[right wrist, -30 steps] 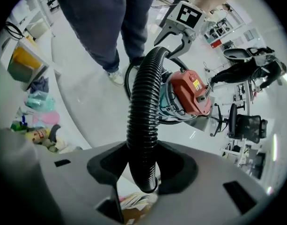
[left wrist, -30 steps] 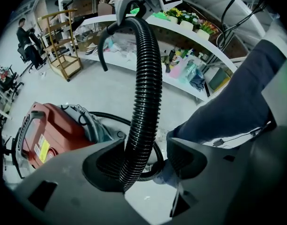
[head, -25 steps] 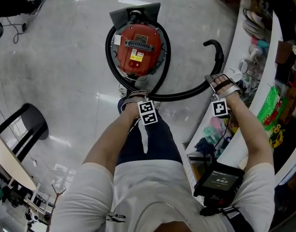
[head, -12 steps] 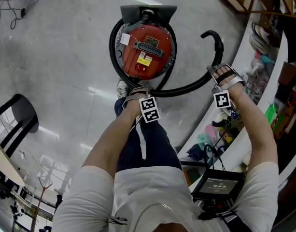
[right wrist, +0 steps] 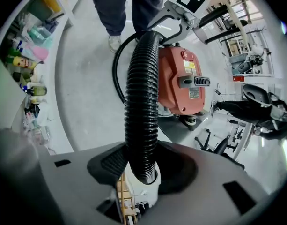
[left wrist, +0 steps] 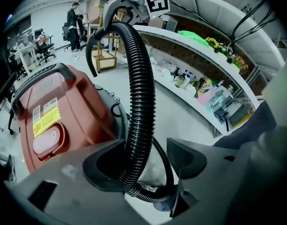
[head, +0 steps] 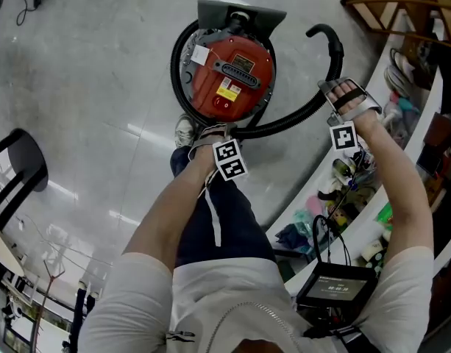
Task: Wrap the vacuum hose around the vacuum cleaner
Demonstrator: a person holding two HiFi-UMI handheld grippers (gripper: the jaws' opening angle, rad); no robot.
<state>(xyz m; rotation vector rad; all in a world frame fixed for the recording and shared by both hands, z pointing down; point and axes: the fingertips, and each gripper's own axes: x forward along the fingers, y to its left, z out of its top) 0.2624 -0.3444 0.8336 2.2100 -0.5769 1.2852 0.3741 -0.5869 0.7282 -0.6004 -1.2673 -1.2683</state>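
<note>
head view, right gripper [head: 337, 98]: clamping the hose [head: 291, 123]; sitting higher beside the vacuum cleaner [head: 229, 76] than a second ago, drawing the free span in toward the red body.
head view, left gripper [head: 210, 132]: pinning the hose low at the near side of the base, shifting only a little since then.
head view, meaning: probably carrying the wrap up the right-hand side; hooked end [head: 324, 31] sticking out well clear, so the job is not finishing yet.
head view, count: showing one vacuum cleaner, one hose, about one turn lying round the base, two grippers.
left gripper view, jaws: closing on the ribbed hose, bending it in the throat.
left gripper view, count: showing one hose, one red body, one person [left wrist: 74, 18] standing far off.
right gripper view, jaws: squeezing the hose between both pads, standing wide around its thickness.
right gripper view, count: showing one hose, one vacuum cleaner, the left gripper holding the hose at its far end.
</note>
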